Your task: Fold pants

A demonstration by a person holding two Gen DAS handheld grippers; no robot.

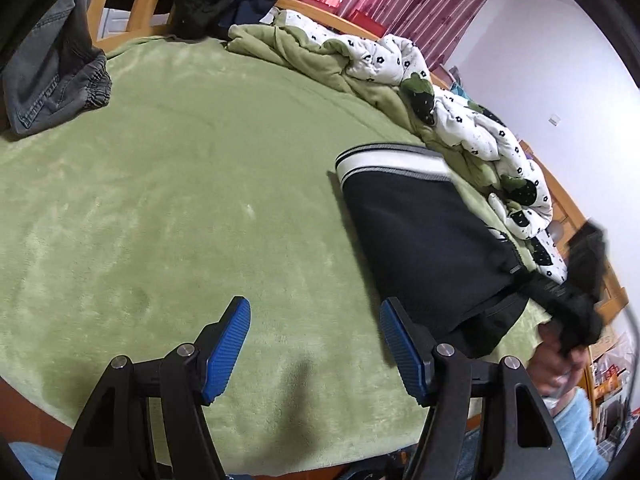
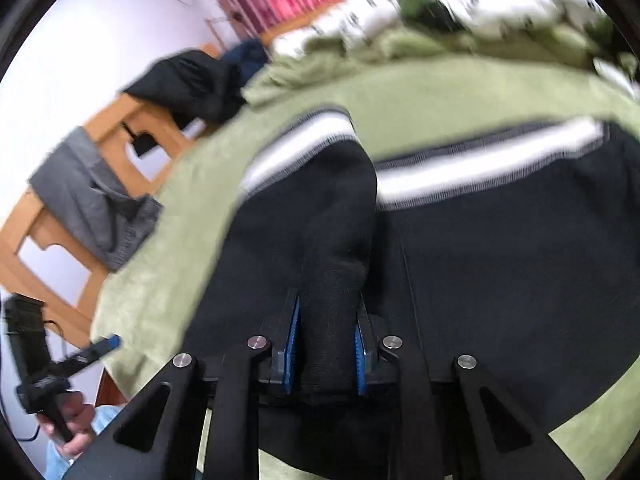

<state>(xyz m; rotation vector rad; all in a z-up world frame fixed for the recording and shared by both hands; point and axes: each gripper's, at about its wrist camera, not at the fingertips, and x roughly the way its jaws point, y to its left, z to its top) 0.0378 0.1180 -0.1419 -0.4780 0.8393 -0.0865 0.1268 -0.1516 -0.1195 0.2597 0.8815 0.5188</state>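
Left wrist view: your left gripper (image 1: 316,344) stands released, its blue pads well apart over the bare green blanket (image 1: 160,200), with nothing between them. The black pants (image 1: 424,248) lie to its right on the bed, their white-striped waistband (image 1: 392,162) toward the rumpled quilt (image 1: 460,120). Their near end rises in a bunch toward your right hand (image 1: 560,364). Bring the empty gripper across to the free edge of the pants before you carry the fold, so that the cloth is held at two points.

Right wrist view: your right gripper (image 2: 326,352) is clenched on a ridge of black pants fabric (image 2: 332,280), which stands up between the pads. The picture is blurred, so I cannot tell how deep the bite goes. The striped band shows on both sides of the ridge, which suggests the garment is doubled lengthwise. Lift only enough to clear the blanket, keep the pull even, and lay the edges in line; a shallow bite may slip.
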